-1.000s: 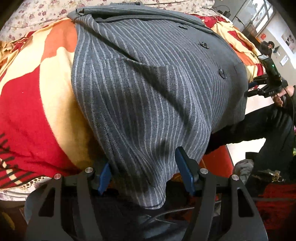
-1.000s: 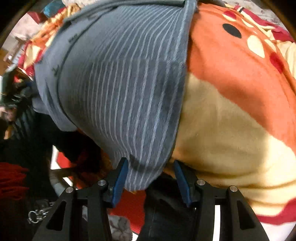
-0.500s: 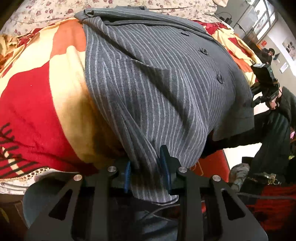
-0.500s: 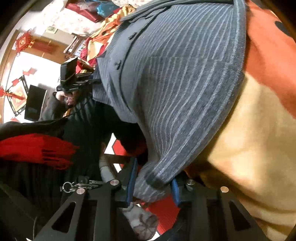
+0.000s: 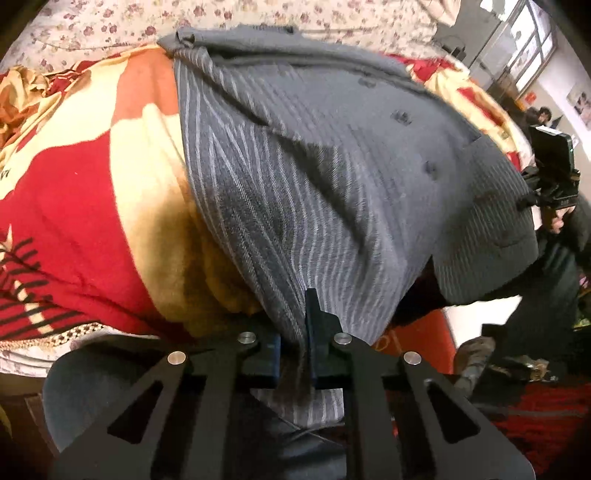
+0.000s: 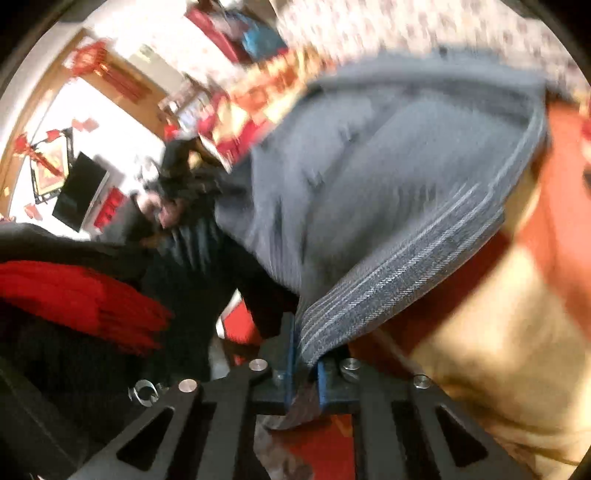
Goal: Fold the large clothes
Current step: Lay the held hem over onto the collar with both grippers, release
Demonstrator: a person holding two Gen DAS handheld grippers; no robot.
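A grey pinstriped button-front coat lies spread on a bed, its lower hem hanging toward me over the bed edge. My left gripper is shut on the hem near the coat's left corner, with cloth bunched between its blue pads. In the right wrist view, which is blurred by motion, my right gripper is shut on the hem of the same coat at its other corner, and the cloth is lifted off the blanket.
The bed is covered by a red, orange and cream blanket over a floral sheet. A person in dark clothes holds a camera rig at the right. A red scarf and a red floor lie below.
Both grippers went from open around the hem to shut on it. The right gripper has swung and lifted its corner. The left hem is gathered into folds.
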